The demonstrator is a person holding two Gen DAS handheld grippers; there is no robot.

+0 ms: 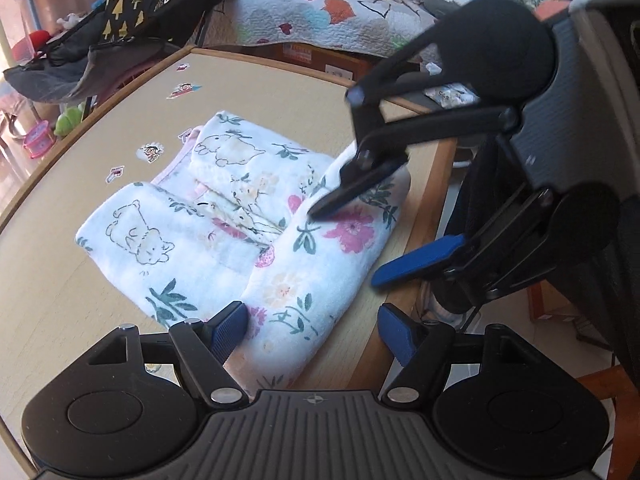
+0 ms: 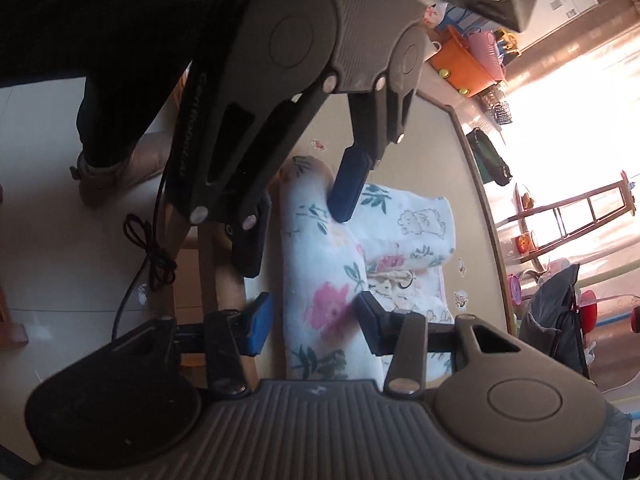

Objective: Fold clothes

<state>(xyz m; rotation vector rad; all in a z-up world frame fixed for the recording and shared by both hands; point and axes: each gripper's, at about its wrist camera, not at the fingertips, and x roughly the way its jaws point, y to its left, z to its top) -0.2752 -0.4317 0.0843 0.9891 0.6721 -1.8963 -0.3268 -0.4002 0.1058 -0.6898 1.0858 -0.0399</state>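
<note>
One floral cloth [image 1: 224,240] with bear prints, partly folded, lying on one wooden table [image 1: 60,280] near its edge. Two grippers: left gripper [image 1: 312,330] open astride the folded edge; right gripper [image 2: 310,322] open astride the same strip, not pinching. Five stickers [image 1: 150,153] beyond.

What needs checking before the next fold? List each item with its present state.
1. Left tool straddles the folded strip of the cloth: ok.
2. Left tool clamped on that strip: not ok, jaws open, one pad clear of the fabric.
3. Right tool straddles the same strip: ok.
4. Right tool clamped: not ok, jaws open.
5. Cloth lies fully on the table, near its edge: ok.
6. Which layers would be caught: cannot tell.
</note>
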